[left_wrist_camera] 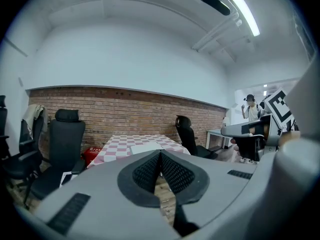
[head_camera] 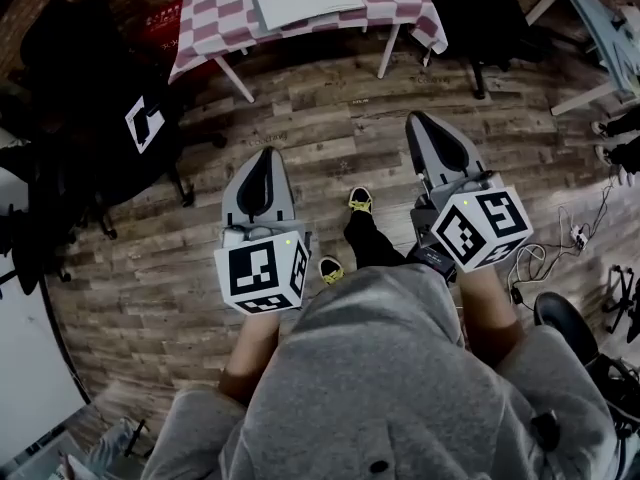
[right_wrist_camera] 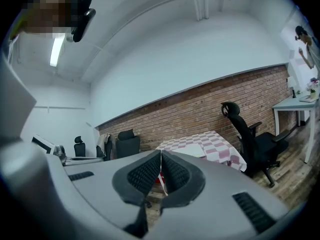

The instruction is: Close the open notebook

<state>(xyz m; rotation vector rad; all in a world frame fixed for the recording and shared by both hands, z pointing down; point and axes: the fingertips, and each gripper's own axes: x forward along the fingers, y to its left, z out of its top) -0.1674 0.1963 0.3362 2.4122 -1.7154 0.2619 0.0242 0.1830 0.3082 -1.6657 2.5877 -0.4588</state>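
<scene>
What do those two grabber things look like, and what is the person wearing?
The left gripper and right gripper are pale grey, pointed shells with black textured pads. Each carries a white cube printed with black square markers and a small green light. The person wears a grey sweatshirt.

L gripper (left_wrist_camera: 160, 155) fingers (left_wrist_camera: 148, 173) together, nothing btwn; notebook (left_wrist_camera: 145, 146) on checkered table (left_wrist_camera: 113, 151) ahead.
</scene>
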